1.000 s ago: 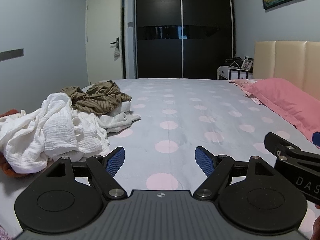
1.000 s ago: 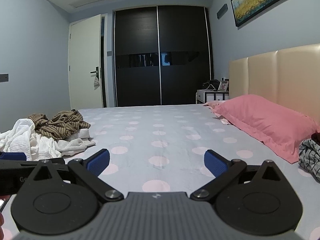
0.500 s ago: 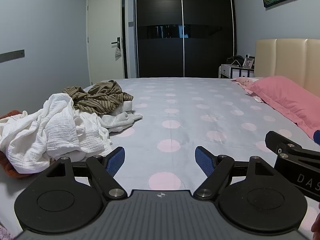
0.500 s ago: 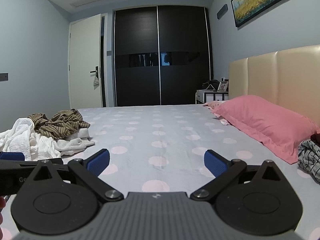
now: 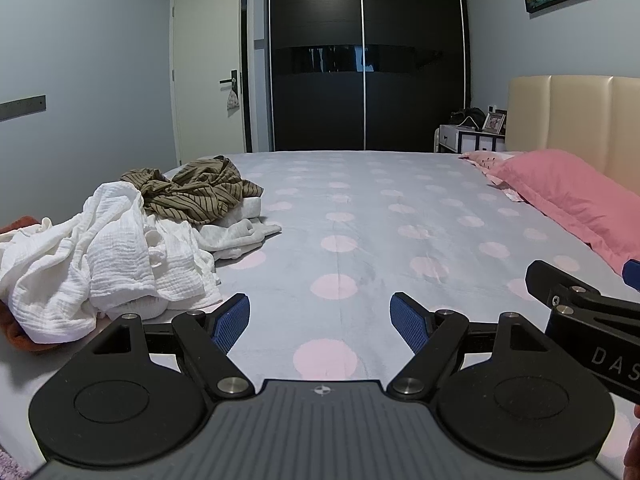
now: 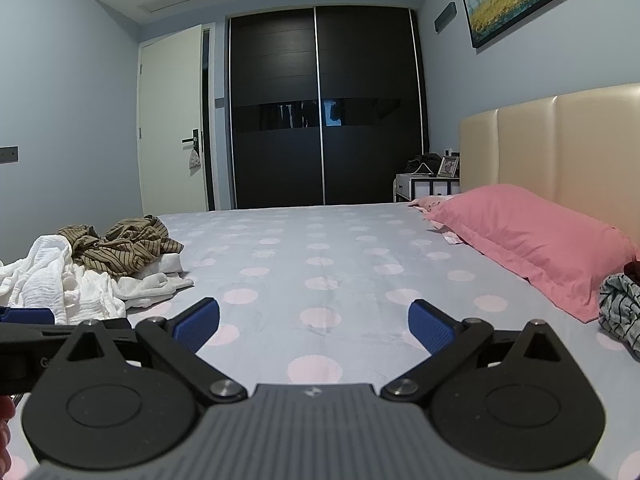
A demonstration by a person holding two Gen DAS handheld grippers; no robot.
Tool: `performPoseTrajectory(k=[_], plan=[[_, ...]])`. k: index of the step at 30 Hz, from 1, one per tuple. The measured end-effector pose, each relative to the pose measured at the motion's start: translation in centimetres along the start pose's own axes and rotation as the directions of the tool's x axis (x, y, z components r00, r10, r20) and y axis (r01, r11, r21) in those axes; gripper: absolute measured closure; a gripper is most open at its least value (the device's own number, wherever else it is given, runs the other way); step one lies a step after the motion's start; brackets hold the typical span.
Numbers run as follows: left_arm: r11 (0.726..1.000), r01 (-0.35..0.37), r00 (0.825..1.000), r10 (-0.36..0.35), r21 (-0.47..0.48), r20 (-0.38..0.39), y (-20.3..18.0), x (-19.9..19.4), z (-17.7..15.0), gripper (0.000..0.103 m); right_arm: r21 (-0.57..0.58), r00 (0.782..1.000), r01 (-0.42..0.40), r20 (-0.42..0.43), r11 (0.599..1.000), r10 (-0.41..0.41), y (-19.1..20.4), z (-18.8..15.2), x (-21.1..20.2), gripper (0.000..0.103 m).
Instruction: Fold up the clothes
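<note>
A heap of clothes lies at the left of the bed: a crumpled white garment (image 5: 100,256) (image 6: 60,284) in front, a brown striped garment (image 5: 196,194) (image 6: 124,246) behind it, a pale grey piece (image 5: 236,234) beside them. My left gripper (image 5: 320,322) hangs open over the bedspread, just right of the white garment, holding nothing. My right gripper (image 6: 314,324) is also open and empty, over the middle of the bed. A striped grey garment (image 6: 622,310) lies at the far right by the pillow.
The grey bedspread with pink dots (image 5: 360,216) stretches ahead. A pink pillow (image 5: 576,196) (image 6: 532,236) lies along the beige headboard (image 6: 560,148) on the right. An orange cloth (image 5: 16,332) peeks from under the heap. A dark wardrobe (image 6: 320,104), a door and a nightstand (image 6: 426,188) stand beyond.
Both views have tilted up slightly, so the bed and clothes sit a little lower in frame. Both grippers stay open.
</note>
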State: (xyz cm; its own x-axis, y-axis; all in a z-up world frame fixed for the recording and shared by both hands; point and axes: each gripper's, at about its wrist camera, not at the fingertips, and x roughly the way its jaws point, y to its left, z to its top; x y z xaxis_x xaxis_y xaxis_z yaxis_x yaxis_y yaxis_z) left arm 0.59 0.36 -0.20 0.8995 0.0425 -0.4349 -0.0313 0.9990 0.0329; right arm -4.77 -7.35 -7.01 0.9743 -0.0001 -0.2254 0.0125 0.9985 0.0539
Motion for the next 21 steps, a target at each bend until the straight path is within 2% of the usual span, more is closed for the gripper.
performPoseTrajectory(k=[21], plan=[[1.000,-0.004,1.000,0.004,0.011,-0.021,0.18,-0.16,-0.56,0.026,-0.002,0.999,-0.001,-0.049,1.000,0.000,0.23,0.13,0.67,0.001]])
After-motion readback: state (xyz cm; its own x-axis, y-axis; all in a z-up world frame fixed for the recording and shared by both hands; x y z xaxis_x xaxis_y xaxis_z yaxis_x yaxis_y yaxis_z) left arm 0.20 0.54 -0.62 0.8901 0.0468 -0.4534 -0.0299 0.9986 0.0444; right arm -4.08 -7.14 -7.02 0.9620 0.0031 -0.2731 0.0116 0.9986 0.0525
